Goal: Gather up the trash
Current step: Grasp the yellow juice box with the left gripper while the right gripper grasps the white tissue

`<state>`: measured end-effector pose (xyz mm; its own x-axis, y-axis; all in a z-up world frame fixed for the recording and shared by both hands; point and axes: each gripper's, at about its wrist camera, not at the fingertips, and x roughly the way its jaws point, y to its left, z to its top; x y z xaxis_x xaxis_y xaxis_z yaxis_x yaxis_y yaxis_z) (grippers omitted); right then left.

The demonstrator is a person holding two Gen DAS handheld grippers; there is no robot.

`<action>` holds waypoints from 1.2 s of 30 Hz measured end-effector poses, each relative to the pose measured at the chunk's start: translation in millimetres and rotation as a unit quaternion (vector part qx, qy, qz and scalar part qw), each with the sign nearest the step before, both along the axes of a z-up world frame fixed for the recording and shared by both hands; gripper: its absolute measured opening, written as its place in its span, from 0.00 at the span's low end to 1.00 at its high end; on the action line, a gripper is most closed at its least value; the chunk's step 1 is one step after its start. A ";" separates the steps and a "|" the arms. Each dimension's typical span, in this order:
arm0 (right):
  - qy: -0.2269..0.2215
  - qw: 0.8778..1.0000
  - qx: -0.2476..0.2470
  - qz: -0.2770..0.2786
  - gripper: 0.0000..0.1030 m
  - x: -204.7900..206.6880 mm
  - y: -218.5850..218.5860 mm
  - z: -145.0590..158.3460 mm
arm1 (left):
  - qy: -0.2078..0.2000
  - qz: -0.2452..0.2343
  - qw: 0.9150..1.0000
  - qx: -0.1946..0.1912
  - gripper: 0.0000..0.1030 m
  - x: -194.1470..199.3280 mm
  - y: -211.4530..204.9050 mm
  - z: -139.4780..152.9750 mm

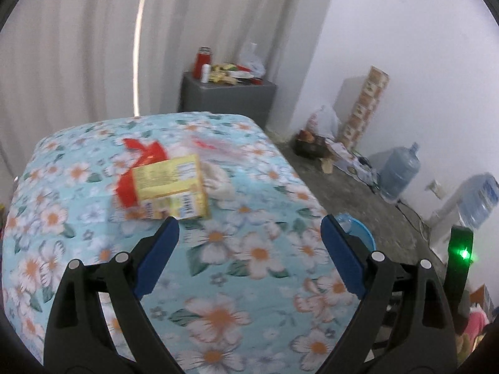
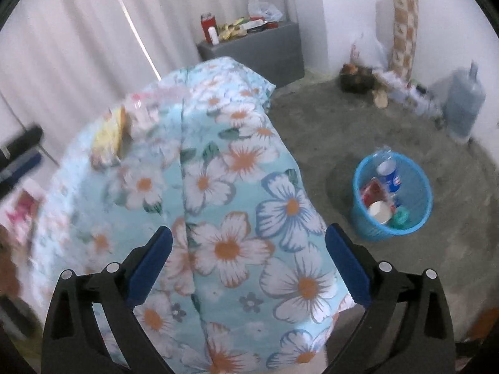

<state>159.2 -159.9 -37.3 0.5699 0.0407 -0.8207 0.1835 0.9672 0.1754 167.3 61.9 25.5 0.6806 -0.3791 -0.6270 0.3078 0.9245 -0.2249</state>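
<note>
Trash point(image 2: 385, 196) inside blue basket point(image 2: 419, 218)

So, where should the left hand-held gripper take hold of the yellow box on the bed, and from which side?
Grip the yellow box across its short sides, near the barcode end. It lies flat on the floral bed cover, tilted, with that end nearest. The left hand-held gripper is open and empty; coming from above and this side probably works, clear of the red wrapper behind.

Floral bedcover point(image 1: 218, 255), grey cabinet point(image 1: 227, 96), perhaps water jug point(image 1: 399, 171)
</note>
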 end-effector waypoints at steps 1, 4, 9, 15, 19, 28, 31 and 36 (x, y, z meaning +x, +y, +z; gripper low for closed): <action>-0.001 1.000 -0.018 0.006 0.93 -0.6 4.5 -0.8 | -0.002 0.005 1.000 -0.001 0.85 -1.1 5.4 -1.5; 0.001 0.998 -0.059 0.008 0.93 4.6 13.9 -3.6 | -0.007 0.023 1.000 -0.002 0.85 -1.8 22.2 -5.6; -0.014 0.992 -0.128 0.012 0.93 15.1 25.2 4.4 | -0.001 0.049 0.999 -0.006 0.85 0.6 47.9 -18.5; -0.083 0.994 -0.057 0.037 0.93 21.4 15.7 29.7 | 0.010 0.063 0.998 -0.012 0.85 11.3 70.6 -33.3; -0.097 0.995 0.021 0.032 0.93 36.3 2.2 41.6 | 0.013 0.058 0.998 -0.022 0.85 22.5 77.0 -40.0; -0.060 0.975 0.196 0.084 0.82 90.7 0.6 23.0 | 0.051 0.034 0.995 -0.076 0.69 72.7 83.3 -59.4; -0.035 0.968 0.229 0.097 0.76 114.2 9.3 10.2 | 0.058 0.036 0.995 -0.079 0.61 93.9 85.3 -63.2; 0.000 0.952 0.288 0.105 0.61 150.1 19.3 -10.0 | 0.100 0.050 0.991 -0.076 0.46 135.1 92.4 -79.0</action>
<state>309.3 -140.6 -47.3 0.4989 0.5971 -0.6281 -0.0030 0.7259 0.6878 302.5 154.4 -53.5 0.5876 -0.4156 -0.6943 0.1511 0.8993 -0.4105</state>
